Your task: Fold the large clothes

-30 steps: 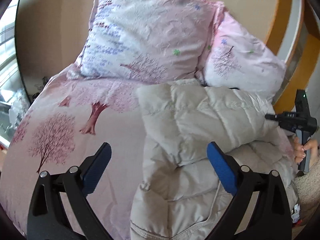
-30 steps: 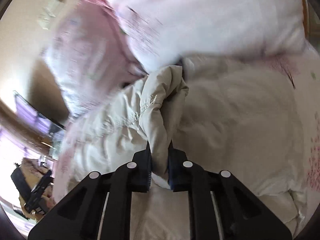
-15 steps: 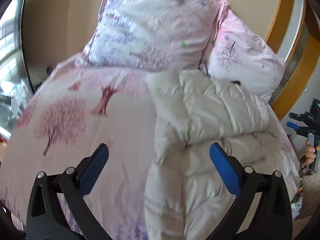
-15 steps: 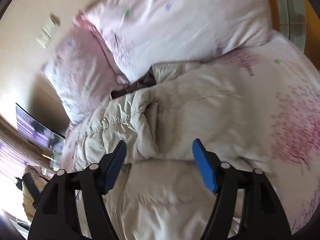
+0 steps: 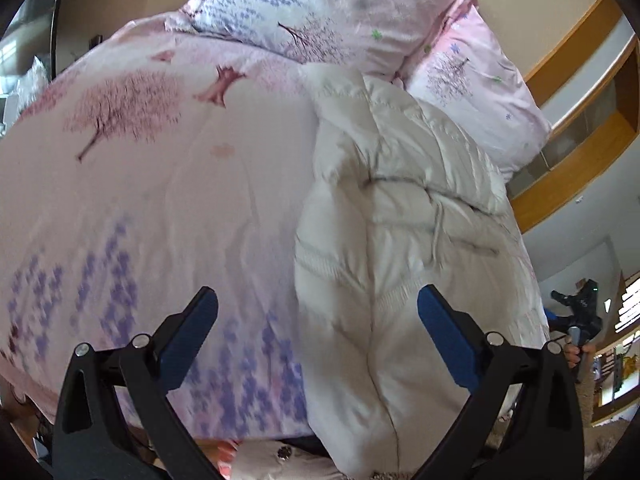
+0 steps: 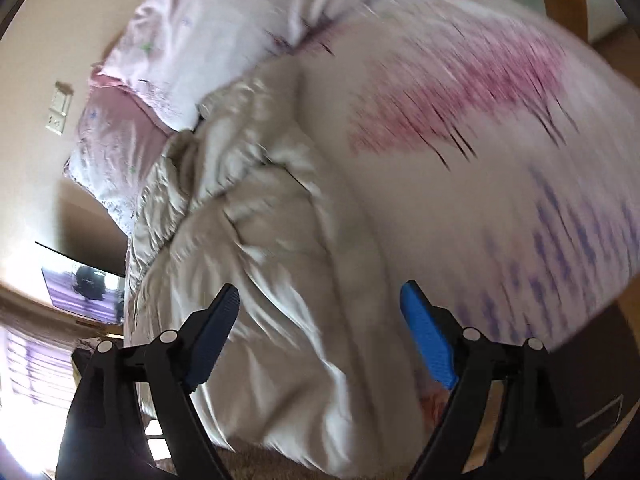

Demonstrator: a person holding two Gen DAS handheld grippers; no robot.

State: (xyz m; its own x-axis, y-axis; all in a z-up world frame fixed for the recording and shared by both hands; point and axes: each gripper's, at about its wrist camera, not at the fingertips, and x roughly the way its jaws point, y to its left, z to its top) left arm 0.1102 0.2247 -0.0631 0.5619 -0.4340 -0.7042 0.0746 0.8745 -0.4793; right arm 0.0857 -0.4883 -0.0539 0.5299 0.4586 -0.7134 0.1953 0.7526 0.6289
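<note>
Hovering both tongs, left (image 5: 318, 330) and right (image 6: 320, 328), spread wide and empty over the jacket (image 5: 400, 220), I worry its puffy folded sleeve springs back and it slides off the bed (image 5: 160, 200).

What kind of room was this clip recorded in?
Almost certainly a bedroom. A bed with a pink tree-print duvet fills the view, two matching pillows lean against the wall at its head, and a white puffer jacket lies partly folded on top.
</note>
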